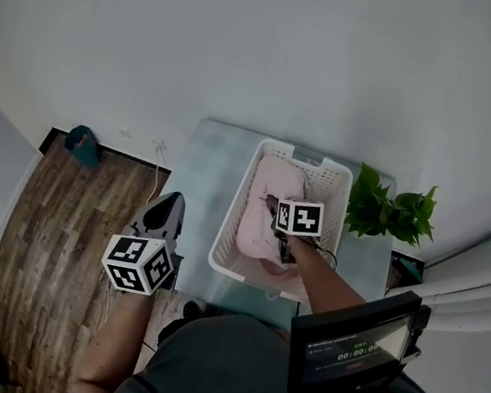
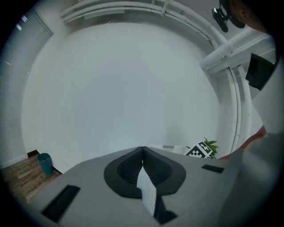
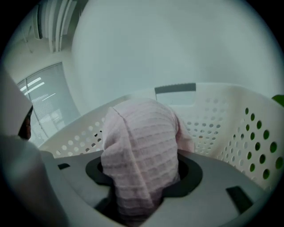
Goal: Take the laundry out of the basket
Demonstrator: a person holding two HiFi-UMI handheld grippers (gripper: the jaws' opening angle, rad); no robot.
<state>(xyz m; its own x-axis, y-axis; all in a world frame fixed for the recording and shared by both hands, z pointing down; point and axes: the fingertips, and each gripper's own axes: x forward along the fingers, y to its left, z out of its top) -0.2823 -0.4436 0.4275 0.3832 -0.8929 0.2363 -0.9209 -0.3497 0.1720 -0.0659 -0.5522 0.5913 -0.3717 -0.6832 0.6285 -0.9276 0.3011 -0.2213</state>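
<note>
Right tongs: closed on one pink waffle-weave cloth, gathered into a soft, rounded bunch that fills the gap between the jaws, at lower centre of the right gripper view.

Left tongs: jaws together, black ribbed pads meeting, nothing held. In the head view they sit at lower left, off the table's left edge, over the floor.

Container, count one: white perforated plastic laundry basket, rectangular with rounded corners, round holes in the walls and a grey handle bar on the far rim. Contents: pink fabric heaped inside, continuous with the held bunch. Whether it is one piece or several cannot be told.

Support: pale grey-blue table, smooth top, centre of the head view.

Surroundings:
- One green leafy plant, just right of the basket.
- Brown wood-plank floor, left.
- One teal cylindrical bin, by the wall.
</note>
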